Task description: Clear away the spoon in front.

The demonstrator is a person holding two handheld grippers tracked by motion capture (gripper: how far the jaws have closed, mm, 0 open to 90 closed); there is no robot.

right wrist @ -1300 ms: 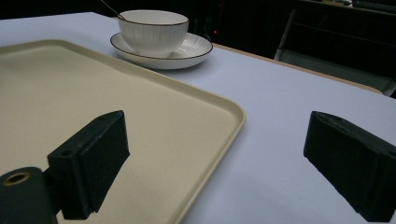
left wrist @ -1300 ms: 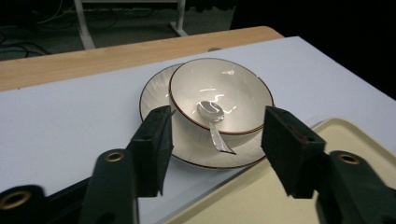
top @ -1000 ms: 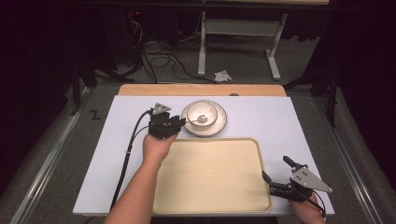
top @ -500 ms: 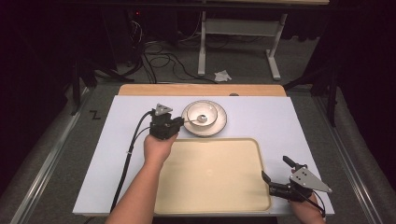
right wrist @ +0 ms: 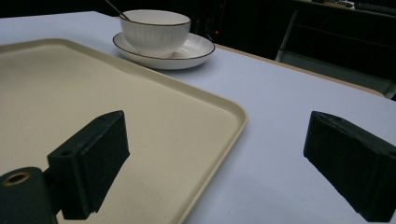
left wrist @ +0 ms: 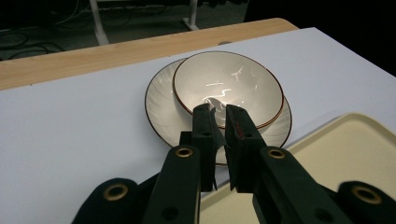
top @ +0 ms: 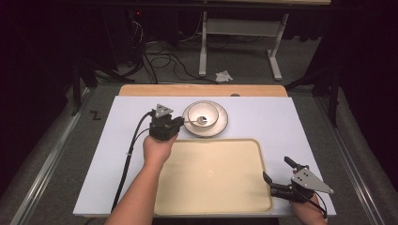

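The white bowl (top: 202, 115) sat on its saucer (top: 222, 127) with a spoon (top: 193, 121) in it. The left gripper (left wrist: 219, 122) had pinched that spoon's handle; the right gripper (right wrist: 219, 163) was wide open, empty, beside the empty beige tray (top: 213, 176). White table (top: 291, 122), dark room.

- Setting: a lab or test workspace, not a home.
- Dark room with grey carpeted floor (top: 56, 154).
- Loose black cables (top: 159, 56) trail on the floor beyond the table.
- White metal desk frame (top: 239, 42) stands behind.
- White-topped work table (top: 117, 140) with light wooden far edge (top: 202, 90).
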